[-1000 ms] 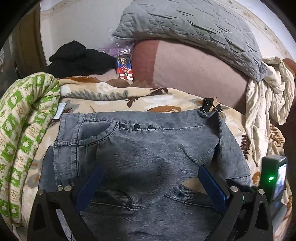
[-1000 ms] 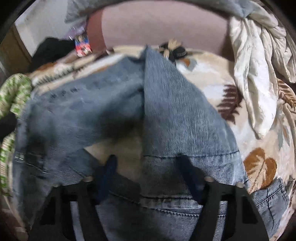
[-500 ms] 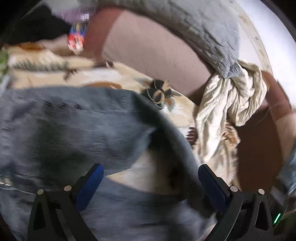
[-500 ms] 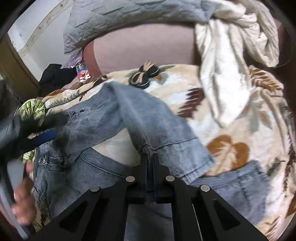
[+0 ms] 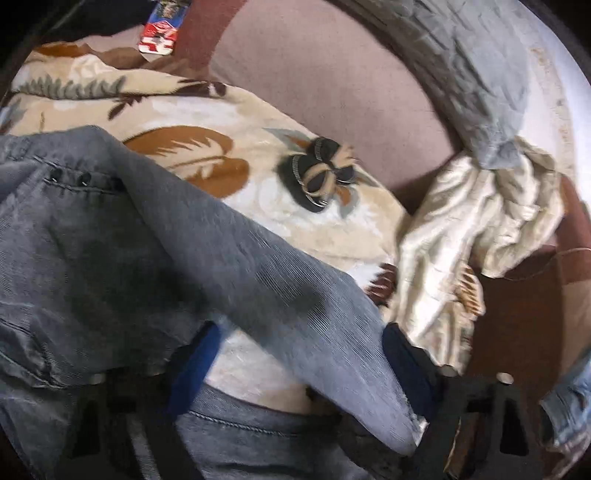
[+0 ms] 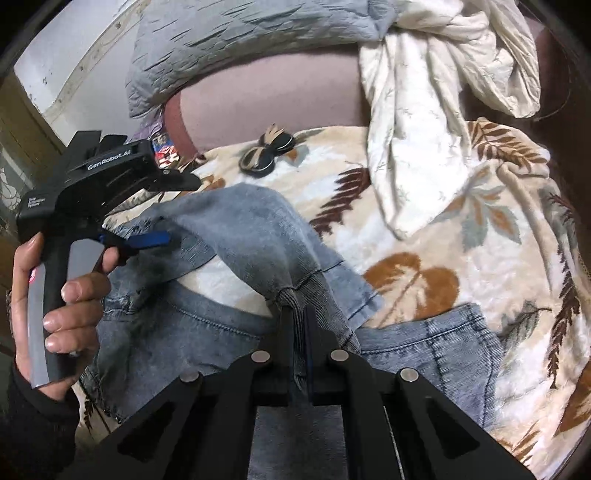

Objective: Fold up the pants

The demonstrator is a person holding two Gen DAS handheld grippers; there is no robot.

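Grey-blue denim pants (image 6: 243, 236) lie on a leaf-patterned blanket (image 6: 436, 236). My right gripper (image 6: 298, 314) is shut on the hem of one pant leg (image 6: 321, 291) and holds it lifted off the blanket. My left gripper (image 5: 299, 354) is open, its blue pads either side of the raised leg (image 5: 280, 288) just above the pants (image 5: 92, 251). In the right wrist view the left gripper (image 6: 162, 210) hovers over the waist end, held by a hand.
A cream sheet (image 6: 424, 110) is bunched at the back right. A grey quilted pillow (image 6: 229, 40) lies on a mauve cushion (image 6: 266, 103). A black-and-tan hair bow (image 5: 321, 177) sits on the blanket. A red packet (image 5: 159, 33) lies far left.
My right gripper has closed on the pant-leg hem and lifted it. My left gripper has swung right over the pants, staying open.
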